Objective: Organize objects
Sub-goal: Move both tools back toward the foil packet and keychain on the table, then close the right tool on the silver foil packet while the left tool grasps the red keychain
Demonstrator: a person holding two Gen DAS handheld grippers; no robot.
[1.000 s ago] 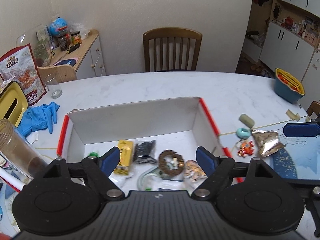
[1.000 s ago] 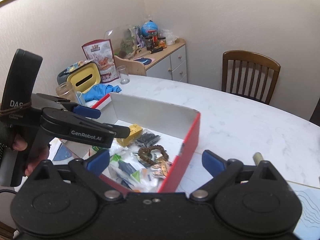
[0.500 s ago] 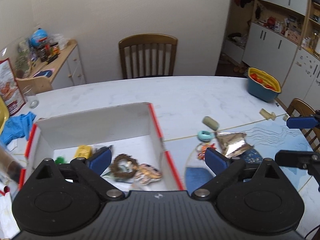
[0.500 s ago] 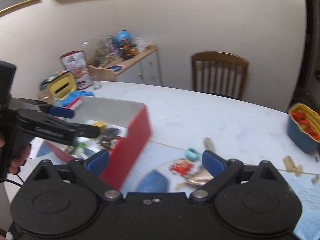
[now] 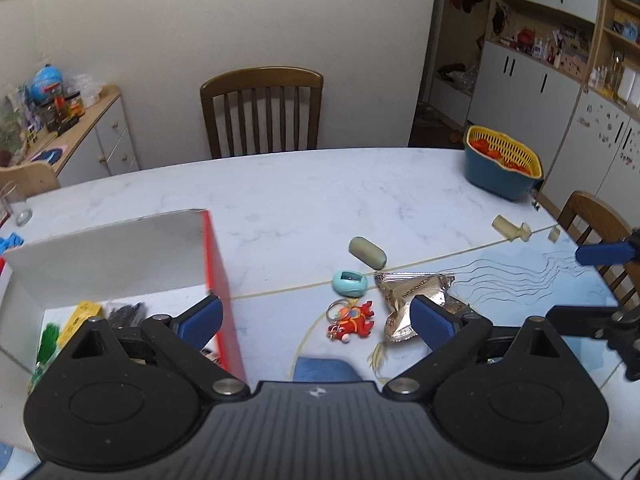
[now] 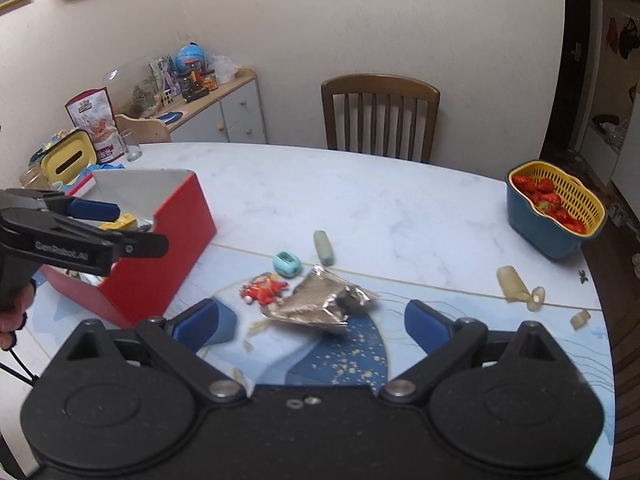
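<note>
A red box (image 5: 218, 280) (image 6: 160, 248) with a white inside holds several small items. To its right on the table lie a red keychain figure (image 5: 352, 320) (image 6: 264, 290), a teal sharpener (image 5: 349, 283) (image 6: 287, 264), a green capsule (image 5: 367, 253) (image 6: 324, 247) and a silver foil packet (image 5: 412, 300) (image 6: 320, 304). My left gripper (image 5: 316, 320) is open and empty above the keychain; it also shows in the right wrist view (image 6: 116, 230). My right gripper (image 6: 312, 322) is open and empty over the foil packet.
A blue and yellow basket of strawberries (image 5: 502, 168) (image 6: 554, 216) stands at the table's far right. Beige pieces (image 5: 510, 229) (image 6: 518, 284) lie near the right edge. A wooden chair (image 5: 262, 112) stands behind the table. A glass (image 6: 130, 146), yellow container (image 6: 68, 160) and cabinet are at the left.
Both grippers have swung right, from over the red box to over the loose items on the table. Both stay open and empty.
</note>
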